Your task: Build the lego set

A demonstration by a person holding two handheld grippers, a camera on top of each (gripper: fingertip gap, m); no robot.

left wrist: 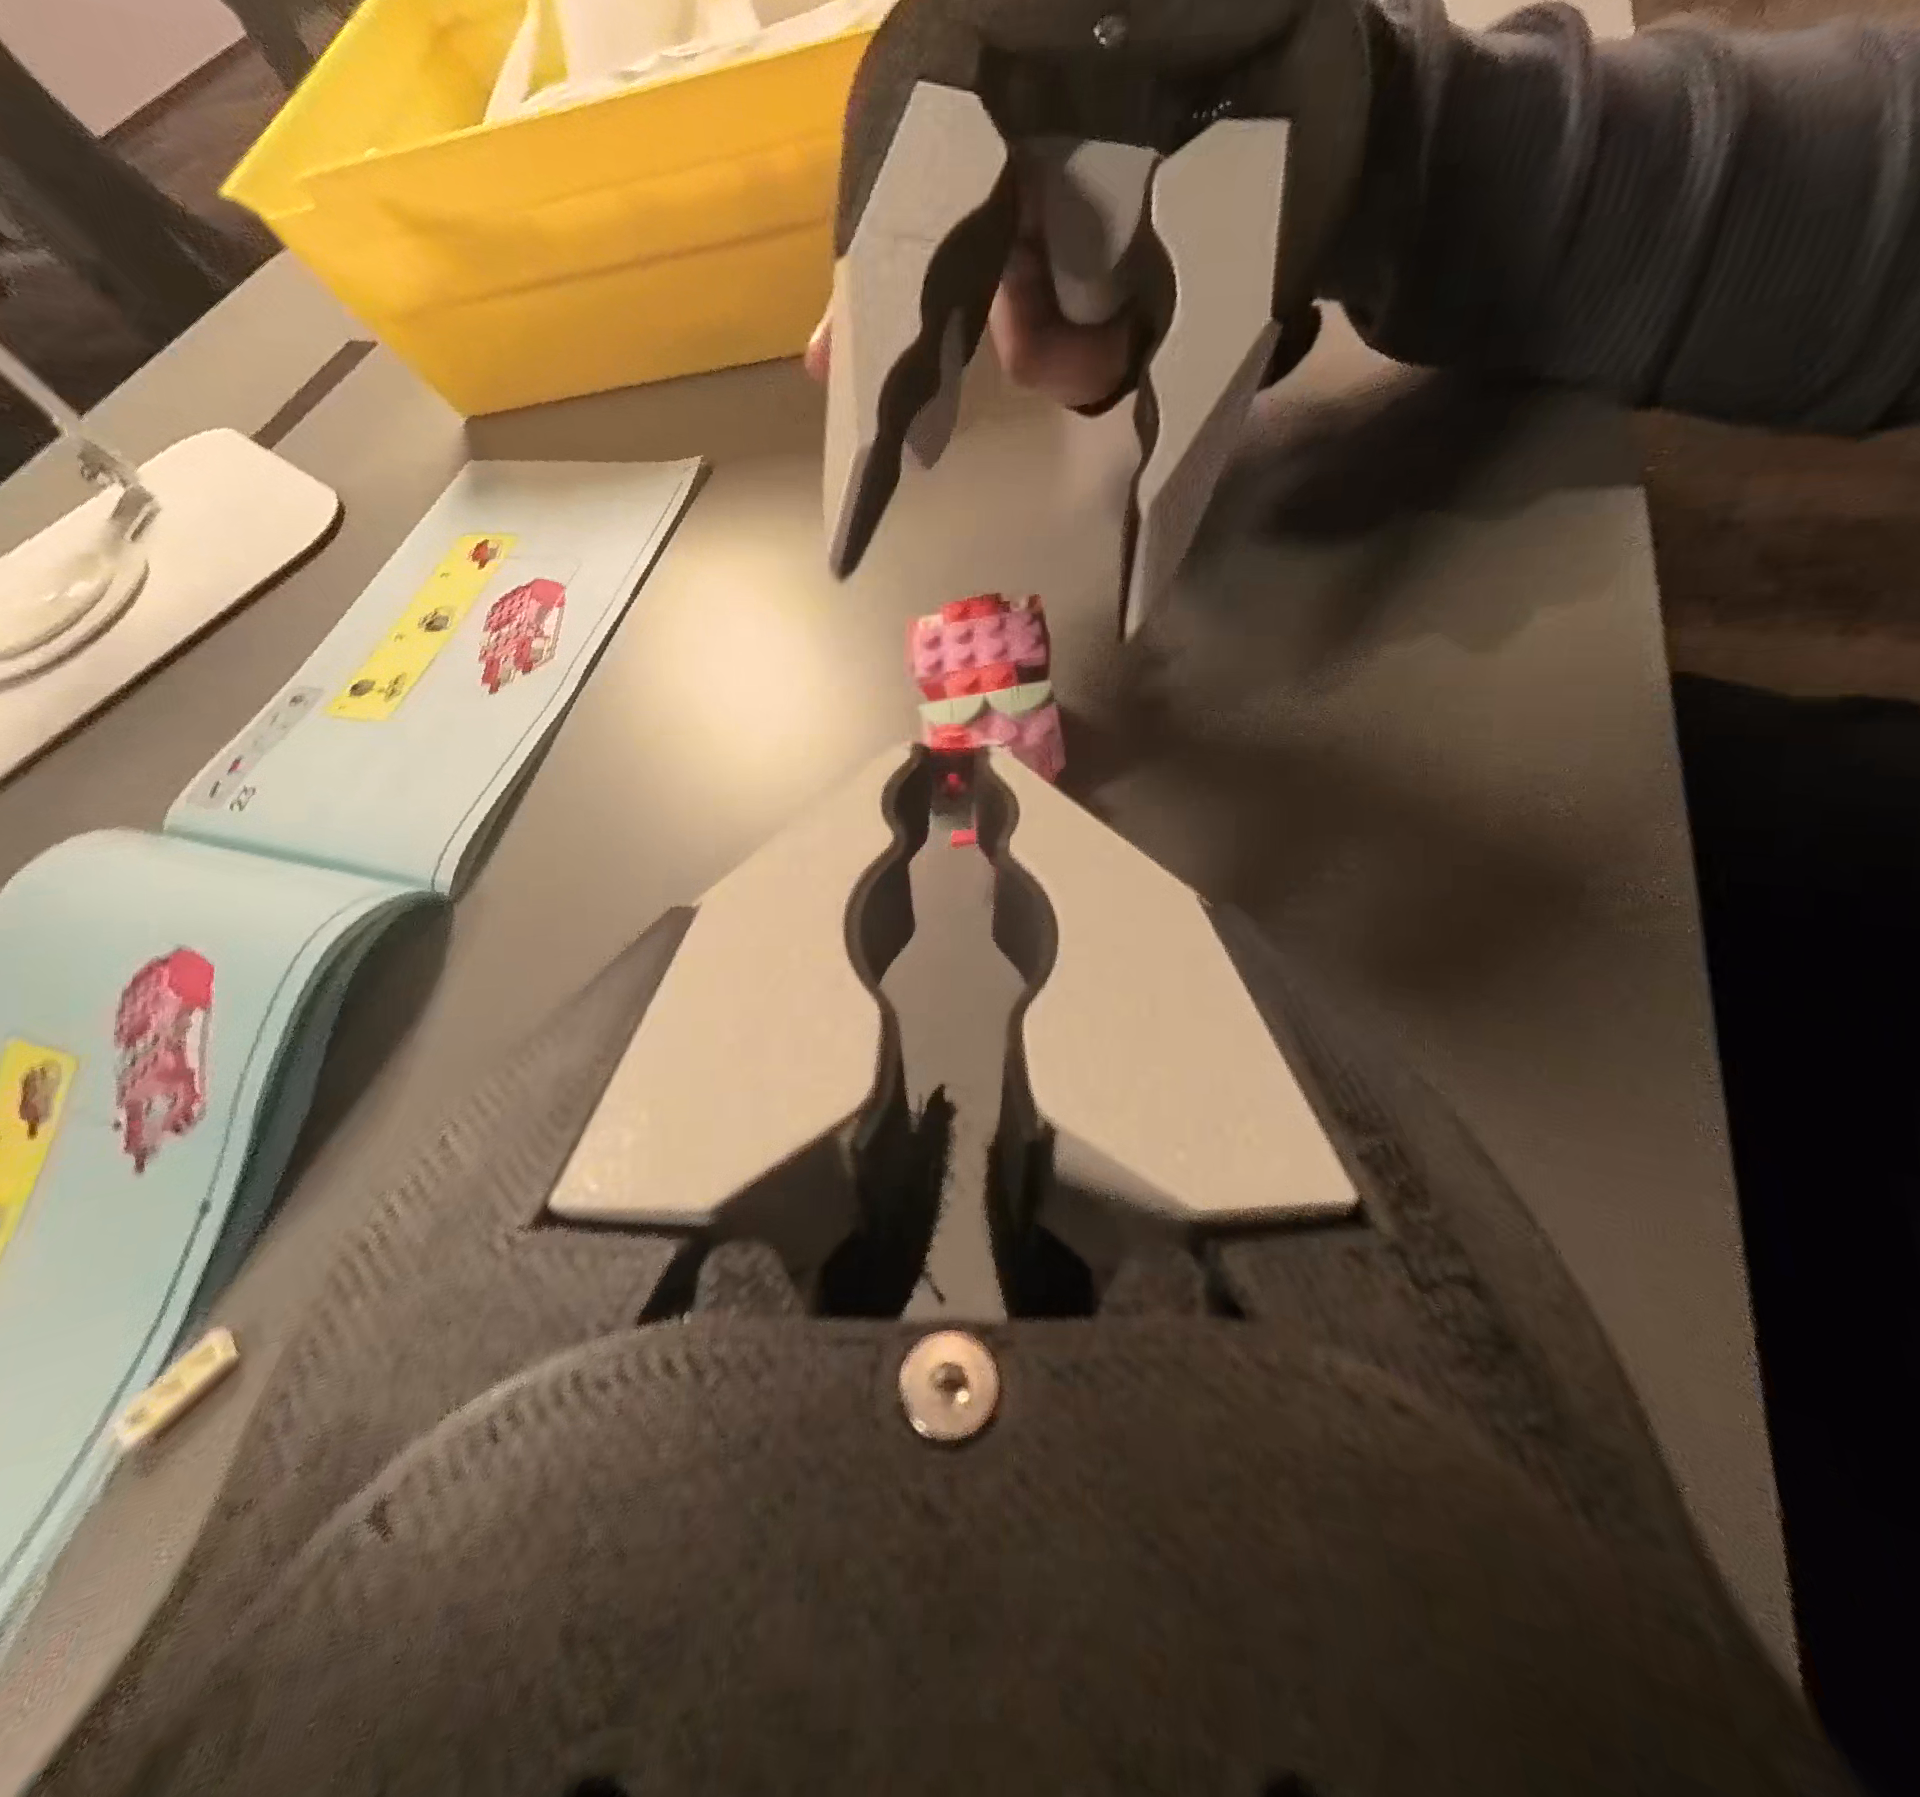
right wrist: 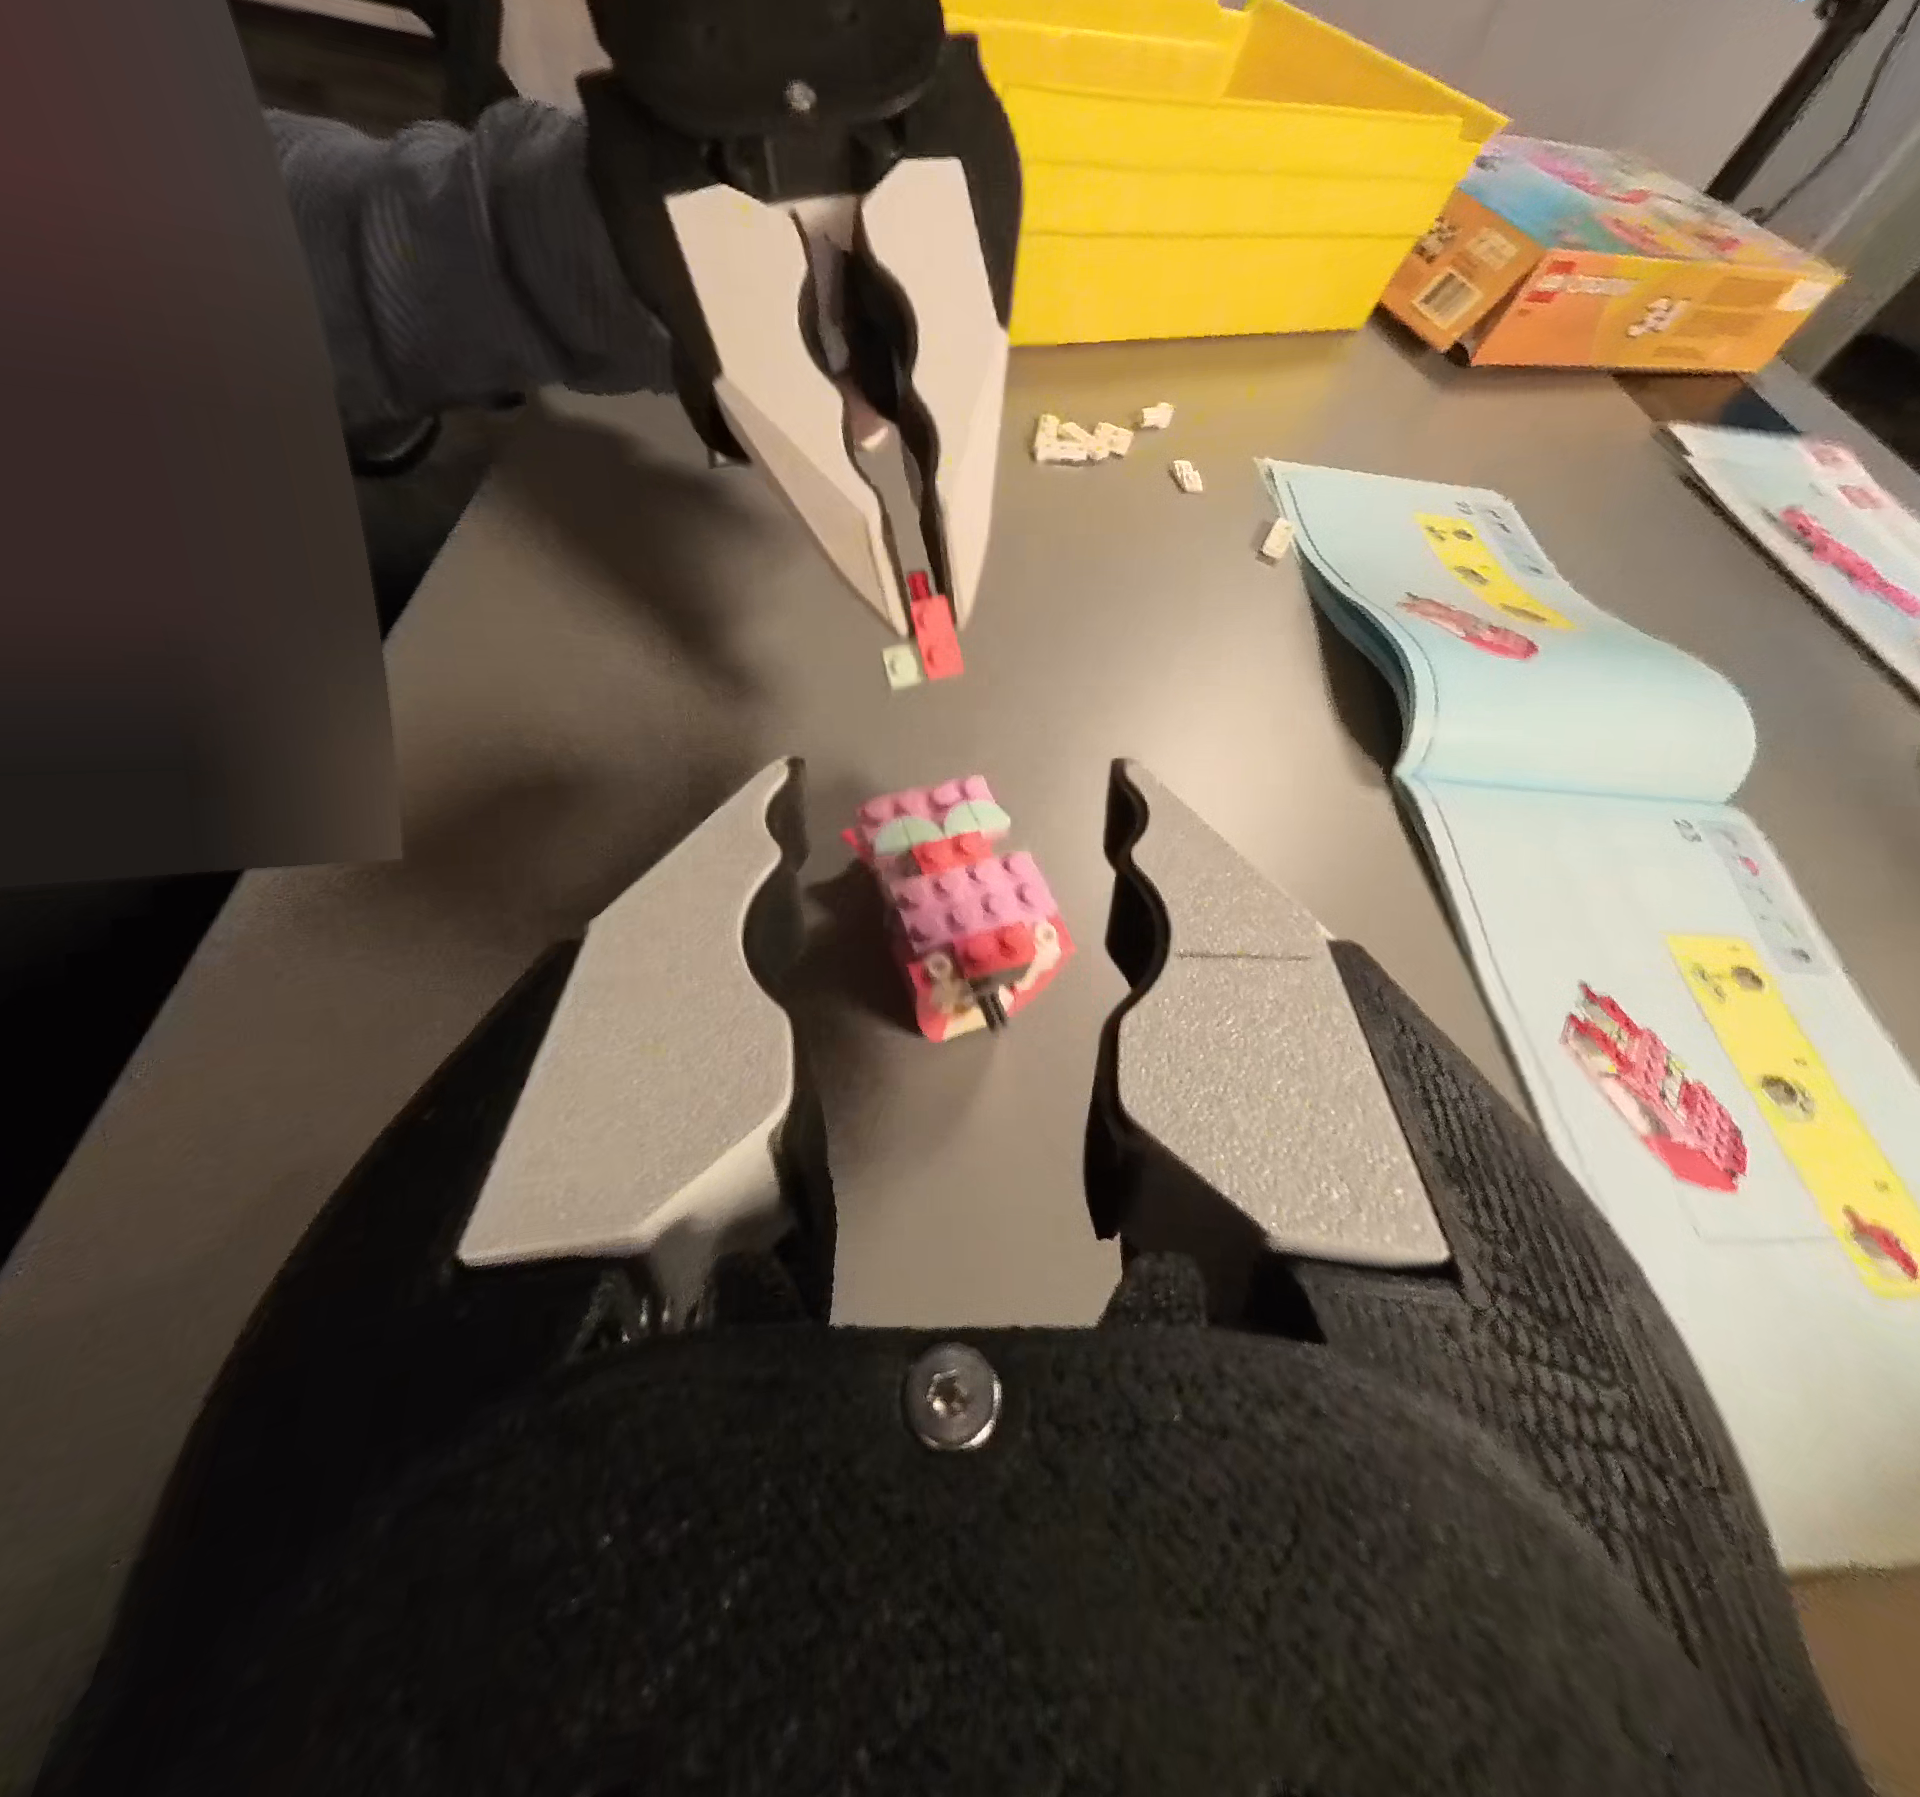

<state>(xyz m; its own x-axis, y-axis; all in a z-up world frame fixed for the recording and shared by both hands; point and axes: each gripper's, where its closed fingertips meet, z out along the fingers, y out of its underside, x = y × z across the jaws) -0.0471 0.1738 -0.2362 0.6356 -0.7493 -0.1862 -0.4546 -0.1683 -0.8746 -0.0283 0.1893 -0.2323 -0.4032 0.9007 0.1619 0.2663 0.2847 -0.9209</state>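
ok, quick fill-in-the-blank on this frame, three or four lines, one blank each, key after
1. The left gripper pinches a small ___ brick piece.
2. The right gripper stands ___ around the pink brick model, touching nothing.
3. The open instruction booklet has ___ pages.
4. The bin is ___.

Missing: red; open; light blue; yellow

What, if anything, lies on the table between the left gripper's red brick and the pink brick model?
Nothing visible. The left gripper is shut on a red brick with a small green piece beside it; only bare table separates them from the pink brick model, which sits untouched between the open right gripper fingers.
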